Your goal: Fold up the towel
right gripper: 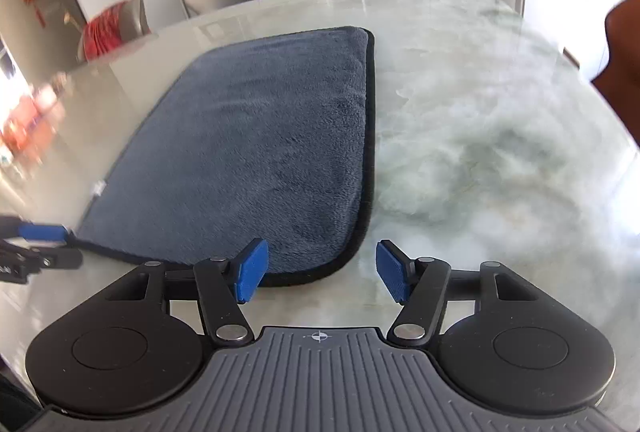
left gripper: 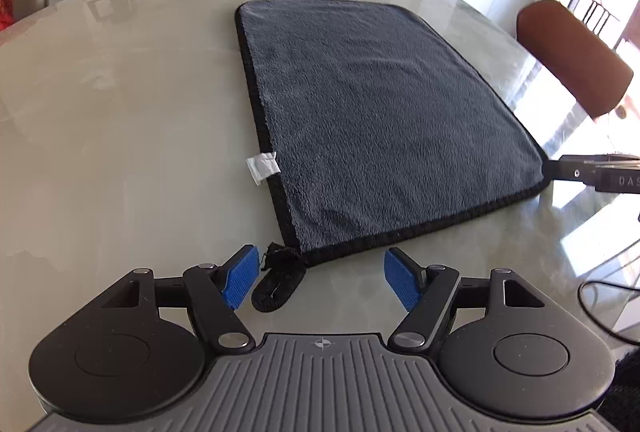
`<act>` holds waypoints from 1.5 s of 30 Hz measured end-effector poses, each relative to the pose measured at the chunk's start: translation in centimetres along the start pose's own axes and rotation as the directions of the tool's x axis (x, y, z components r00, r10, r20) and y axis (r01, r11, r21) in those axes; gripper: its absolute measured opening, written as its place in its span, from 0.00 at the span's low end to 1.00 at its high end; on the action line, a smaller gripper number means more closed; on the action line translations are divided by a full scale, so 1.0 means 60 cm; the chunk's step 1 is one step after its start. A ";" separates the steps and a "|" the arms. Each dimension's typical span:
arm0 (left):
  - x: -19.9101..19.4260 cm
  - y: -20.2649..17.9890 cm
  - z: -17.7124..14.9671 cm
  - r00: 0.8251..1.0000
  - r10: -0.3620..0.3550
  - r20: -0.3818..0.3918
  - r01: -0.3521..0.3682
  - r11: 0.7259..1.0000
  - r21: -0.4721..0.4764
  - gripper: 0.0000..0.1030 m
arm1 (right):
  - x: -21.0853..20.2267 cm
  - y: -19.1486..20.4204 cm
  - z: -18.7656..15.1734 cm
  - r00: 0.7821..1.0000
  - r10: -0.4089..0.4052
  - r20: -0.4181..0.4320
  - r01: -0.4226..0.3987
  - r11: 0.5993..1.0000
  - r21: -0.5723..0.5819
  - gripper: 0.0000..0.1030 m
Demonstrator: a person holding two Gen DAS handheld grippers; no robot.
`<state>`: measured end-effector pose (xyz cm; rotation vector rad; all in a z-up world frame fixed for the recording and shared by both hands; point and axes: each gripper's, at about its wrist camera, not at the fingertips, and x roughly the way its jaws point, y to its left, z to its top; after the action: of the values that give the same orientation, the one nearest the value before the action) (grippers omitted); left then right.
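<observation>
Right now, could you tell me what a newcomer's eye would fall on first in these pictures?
The dark grey towel lies spread flat on the pale glossy table, black-edged, with a white tag on its left side. The left gripper and the right gripper, both open with blue pads, hover at its two near corners.

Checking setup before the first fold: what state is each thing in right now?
Towel: spread flat on the table, unfolded.
Hanging loop: lying on the table at the towel's near corner.
Left tool: open, holding nothing, loop between its fingers.
Right tool: open, holding nothing, at the other near corner.
</observation>
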<state>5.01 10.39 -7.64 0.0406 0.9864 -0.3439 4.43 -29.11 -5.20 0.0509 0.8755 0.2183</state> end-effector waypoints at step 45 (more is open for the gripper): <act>0.015 -0.005 0.011 1.000 0.007 0.020 -0.007 1.000 -0.004 0.72 | 0.026 0.002 0.006 1.000 0.004 0.002 -0.004 1.000 0.026 0.15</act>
<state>5.88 9.73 -7.99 0.0372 0.9667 -0.3359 5.64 -28.66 -6.12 0.0772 0.8762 0.2105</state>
